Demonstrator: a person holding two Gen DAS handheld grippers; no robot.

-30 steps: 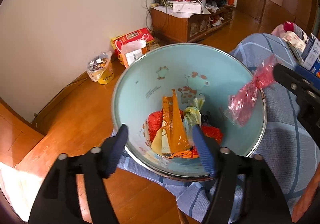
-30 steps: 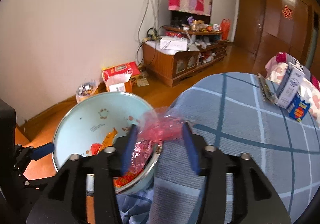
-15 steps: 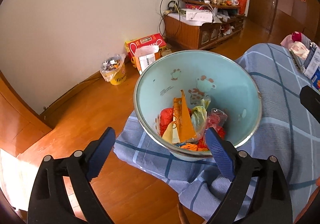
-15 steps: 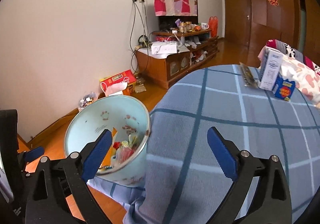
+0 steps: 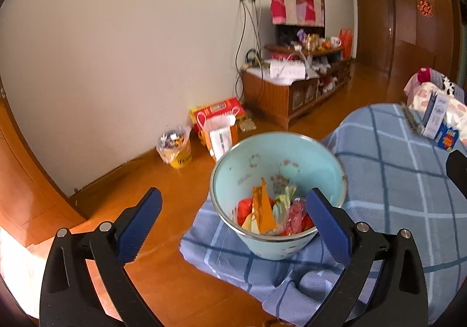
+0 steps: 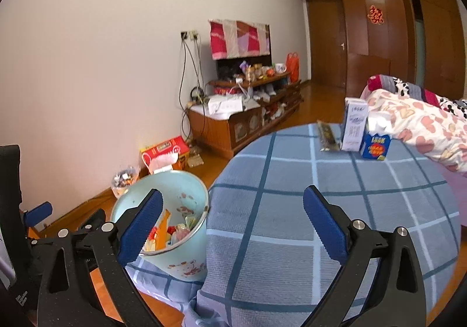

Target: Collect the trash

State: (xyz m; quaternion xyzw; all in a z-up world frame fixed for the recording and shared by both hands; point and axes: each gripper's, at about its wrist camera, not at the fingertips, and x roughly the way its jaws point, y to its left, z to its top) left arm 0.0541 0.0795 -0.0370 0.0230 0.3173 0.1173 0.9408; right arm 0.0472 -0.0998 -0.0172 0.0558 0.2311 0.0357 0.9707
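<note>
A light blue enamel bucket (image 5: 318,157) stands on the hanging edge of the blue plaid cloth (image 5: 402,189). It holds orange, red and green wrappers and a pink plastic wrapper (image 5: 296,214). The bucket also shows in the right wrist view (image 6: 140,204). My left gripper (image 5: 233,222) is open and empty, above and in front of the bucket. My right gripper (image 6: 233,224) is open and empty over the plaid cloth (image 6: 335,187), right of the bucket.
Boxes (image 6: 354,128) and a blue carton (image 6: 375,146) stand at the cloth's far edge beside a heart-print quilt (image 6: 423,125). On the wood floor by the wall are a yellow tub (image 5: 175,149), a red box (image 5: 217,114) and a wooden cabinet (image 5: 292,93).
My right gripper opened and let the pink wrapper drop into the bucket, then drew back to the right. My left gripper opened and pulled back from the bucket.
</note>
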